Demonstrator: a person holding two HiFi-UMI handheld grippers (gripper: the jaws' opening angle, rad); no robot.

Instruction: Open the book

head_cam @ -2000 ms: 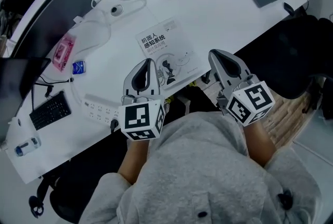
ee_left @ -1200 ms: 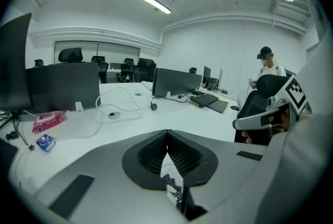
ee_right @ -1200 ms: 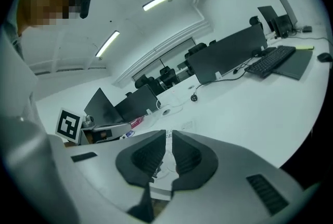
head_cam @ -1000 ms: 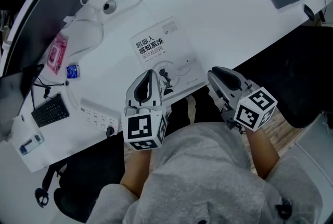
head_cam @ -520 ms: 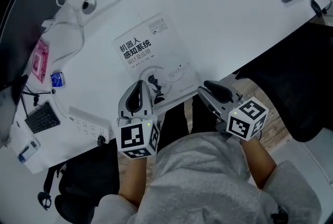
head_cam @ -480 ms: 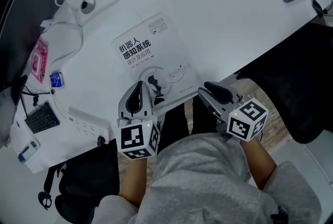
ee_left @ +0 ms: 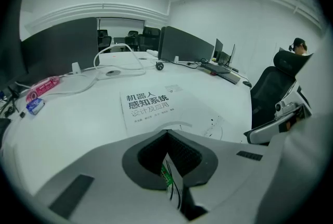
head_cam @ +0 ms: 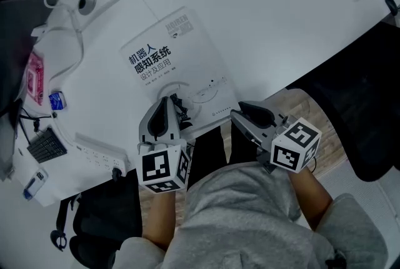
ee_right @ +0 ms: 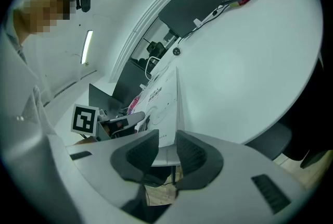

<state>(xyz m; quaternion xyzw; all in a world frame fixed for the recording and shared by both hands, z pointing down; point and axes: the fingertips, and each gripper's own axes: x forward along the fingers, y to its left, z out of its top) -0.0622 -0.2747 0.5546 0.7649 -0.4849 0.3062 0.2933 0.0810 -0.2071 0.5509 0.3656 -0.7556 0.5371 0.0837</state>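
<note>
Left gripper (ee_left: 166,133): jaws pressed together, nothing between them. The closed book (head_cam: 164,52) lies flat just ahead of their tips. Right gripper (ee_right: 166,139): jaws have just been opening (now spread), with the book's near corner ahead of the gap, ungripped.

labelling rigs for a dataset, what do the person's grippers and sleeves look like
The left gripper and right gripper are light grey moulded shells with dark ribbed pads. Each carries a white cube with black square markers. The person wears a grey sweatshirt, sleeves ending short of the wrists.
</note>
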